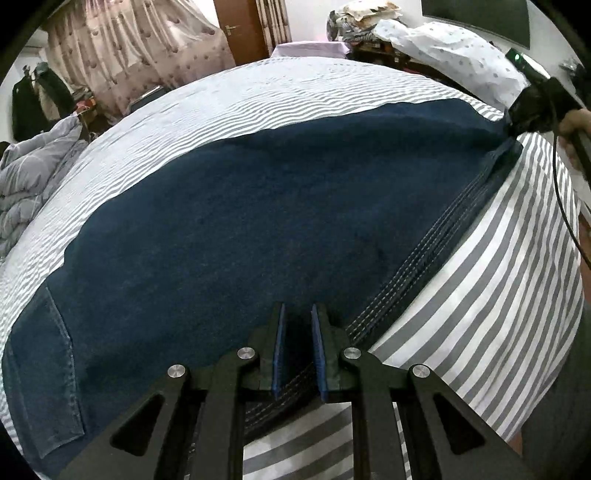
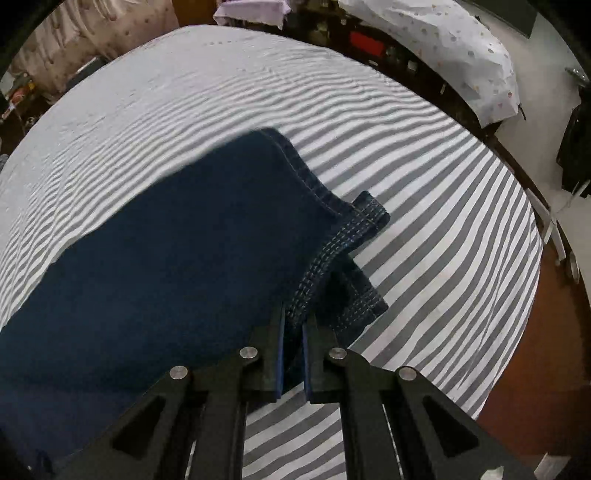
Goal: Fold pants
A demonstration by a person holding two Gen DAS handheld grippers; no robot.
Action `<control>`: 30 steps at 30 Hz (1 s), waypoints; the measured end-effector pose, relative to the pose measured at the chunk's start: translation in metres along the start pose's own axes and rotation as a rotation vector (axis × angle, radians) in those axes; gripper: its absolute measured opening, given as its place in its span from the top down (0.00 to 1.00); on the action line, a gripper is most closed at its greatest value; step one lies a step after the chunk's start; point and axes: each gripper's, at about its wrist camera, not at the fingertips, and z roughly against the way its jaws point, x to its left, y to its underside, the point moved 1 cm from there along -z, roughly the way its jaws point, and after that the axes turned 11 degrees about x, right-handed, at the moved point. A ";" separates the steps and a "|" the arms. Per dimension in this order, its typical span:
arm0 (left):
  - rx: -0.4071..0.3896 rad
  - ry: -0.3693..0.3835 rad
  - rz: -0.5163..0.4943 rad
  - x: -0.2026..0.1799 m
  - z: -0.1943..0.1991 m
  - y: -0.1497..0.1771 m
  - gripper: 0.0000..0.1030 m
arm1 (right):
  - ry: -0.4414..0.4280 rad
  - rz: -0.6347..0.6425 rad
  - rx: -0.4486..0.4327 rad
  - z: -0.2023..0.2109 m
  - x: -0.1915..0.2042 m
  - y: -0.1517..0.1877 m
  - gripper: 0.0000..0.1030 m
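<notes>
Dark blue denim pants (image 1: 258,206) lie stretched across a bed with a grey-and-white striped sheet (image 1: 480,295). My left gripper (image 1: 298,314) is shut on the pants' stitched near edge, which runs between its blue pads. In the left wrist view the right gripper (image 1: 517,122) shows at the far right, clamped on the pants' far end, with a hand behind it. From the right wrist view, my right gripper (image 2: 293,314) is shut on the stitched seam of the pants (image 2: 166,258) near the leg hems (image 2: 365,218), which fan out past the fingertips.
A crumpled grey quilt (image 1: 29,184) lies at the bed's left edge. A spotted white cover (image 2: 461,55) drapes over clutter beyond the bed's far right side. Curtains (image 1: 129,55) and a wooden door (image 1: 236,26) stand behind. Brown floor (image 2: 535,350) shows right of the bed.
</notes>
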 end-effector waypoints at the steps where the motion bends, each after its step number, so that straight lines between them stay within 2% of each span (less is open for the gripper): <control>1: 0.005 0.002 -0.002 0.001 0.000 0.000 0.85 | -0.008 -0.006 -0.015 0.008 -0.003 -0.001 0.95; 5: 0.016 0.017 -0.020 0.005 0.005 0.003 0.85 | -0.003 0.025 -0.076 0.023 -0.001 0.000 0.94; 10: 0.034 0.015 -0.008 0.015 0.006 0.010 0.85 | 0.025 -0.007 0.039 -0.024 -0.005 0.003 0.94; 13: 0.042 0.010 -0.014 0.021 0.007 0.014 0.85 | 0.062 0.017 -0.004 -0.019 0.002 0.010 0.94; 15: 0.045 0.023 -0.017 0.027 0.008 0.018 0.85 | 0.018 -0.011 -0.012 -0.010 -0.008 0.008 0.93; 18: 0.057 0.043 0.026 0.040 0.008 0.025 0.84 | -0.005 -0.043 0.073 -0.027 -0.015 0.001 0.87; 20: 0.067 0.037 0.049 0.046 0.011 0.028 0.84 | -0.002 -0.029 0.074 -0.033 -0.011 0.002 0.86; 22: 0.073 0.052 0.073 0.051 0.018 0.029 0.84 | 0.000 -0.027 0.065 -0.028 -0.010 0.002 0.75; 24: 0.044 0.084 0.109 0.056 0.031 0.027 0.84 | -0.017 -0.043 0.062 -0.018 -0.012 0.006 0.69; 27: -0.021 0.124 0.154 0.063 0.046 0.014 0.84 | -0.035 -0.045 0.014 0.010 -0.012 0.013 0.68; 30: -0.063 0.086 0.123 0.057 0.046 -0.007 0.84 | -0.050 -0.003 -0.050 0.040 0.001 0.012 0.61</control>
